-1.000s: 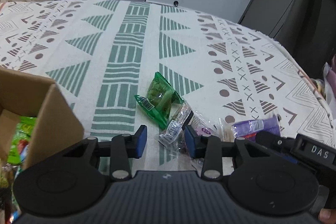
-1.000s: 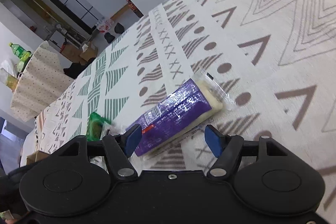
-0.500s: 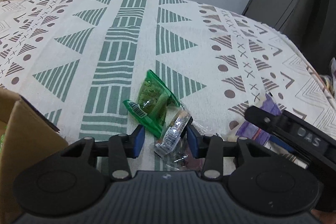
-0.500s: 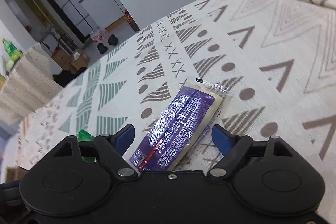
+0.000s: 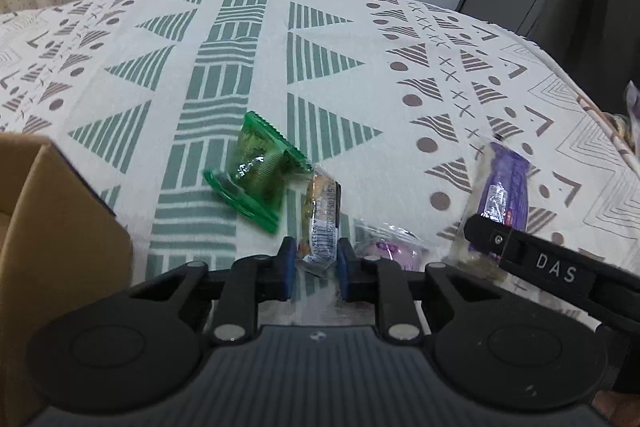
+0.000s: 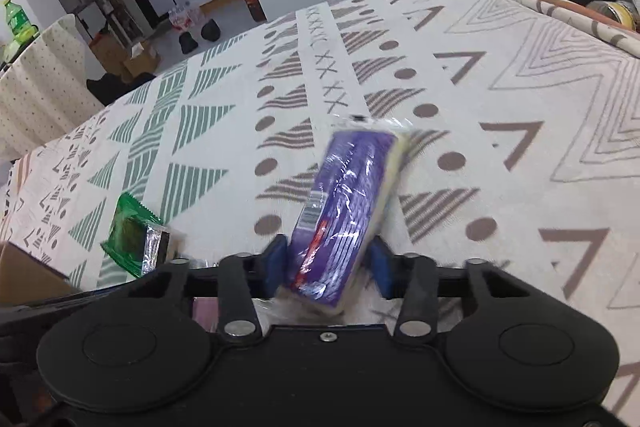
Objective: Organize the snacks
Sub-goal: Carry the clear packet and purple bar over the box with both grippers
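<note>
A clear-wrapped orange snack bar (image 5: pixel 322 215) lies on the patterned tablecloth (image 5: pixel 360 47), and my left gripper (image 5: pixel 316 267) is shut on its near end. A green packet (image 5: pixel 260 171) lies just left of the bar and touches it. A small pink-purple packet (image 5: pixel 394 249) lies just right of the left gripper. In the right wrist view my right gripper (image 6: pixel 328 263) is shut on a long purple packet (image 6: pixel 348 195), which tilts up and away from it. The green packet (image 6: pixel 128 231) shows at the left there.
An open cardboard box (image 5: pixel 48 227) stands at the near left, its corner (image 6: pixel 24 271) also in the right wrist view. The right tool's black bar (image 5: pixel 556 269) crosses the lower right. The cloth falls away at the right edge, by jars (image 6: pixel 612 11).
Both grippers have closed: the left on the clear-wrapped bar, the right on the purple packet. The purple packet has swung to point away from the right gripper and is blurred.
</note>
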`<state>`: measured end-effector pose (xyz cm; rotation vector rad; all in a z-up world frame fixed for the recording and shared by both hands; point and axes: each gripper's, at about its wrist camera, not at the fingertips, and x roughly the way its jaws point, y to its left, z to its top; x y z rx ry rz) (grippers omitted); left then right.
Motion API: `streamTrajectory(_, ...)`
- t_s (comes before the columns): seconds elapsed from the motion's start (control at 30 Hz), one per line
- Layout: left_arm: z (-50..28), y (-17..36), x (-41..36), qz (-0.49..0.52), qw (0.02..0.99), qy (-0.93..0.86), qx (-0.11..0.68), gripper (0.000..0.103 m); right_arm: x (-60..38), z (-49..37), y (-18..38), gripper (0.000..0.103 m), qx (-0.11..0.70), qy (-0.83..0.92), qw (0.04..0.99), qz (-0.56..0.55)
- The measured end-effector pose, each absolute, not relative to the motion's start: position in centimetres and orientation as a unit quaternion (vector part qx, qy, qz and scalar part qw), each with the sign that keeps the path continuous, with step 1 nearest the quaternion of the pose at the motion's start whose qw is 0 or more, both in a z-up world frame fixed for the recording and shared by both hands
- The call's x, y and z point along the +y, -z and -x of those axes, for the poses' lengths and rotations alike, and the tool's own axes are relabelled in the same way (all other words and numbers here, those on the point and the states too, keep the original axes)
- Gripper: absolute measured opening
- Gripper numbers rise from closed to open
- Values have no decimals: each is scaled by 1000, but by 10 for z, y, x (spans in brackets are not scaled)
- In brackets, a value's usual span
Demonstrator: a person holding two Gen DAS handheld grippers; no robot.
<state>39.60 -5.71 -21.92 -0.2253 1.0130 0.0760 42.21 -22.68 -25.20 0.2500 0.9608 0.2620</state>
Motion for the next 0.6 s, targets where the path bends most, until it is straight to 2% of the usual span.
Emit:
streamTrajectory(0.23,-377,203,-63,114,872,-24,475,20,-243,-409,247,32,471,-125,860,-149)
streamTrajectory(0.6,-349,169,-58,120,886,-23,448,20,-253,-384,221,29,447,-142,861,-194)
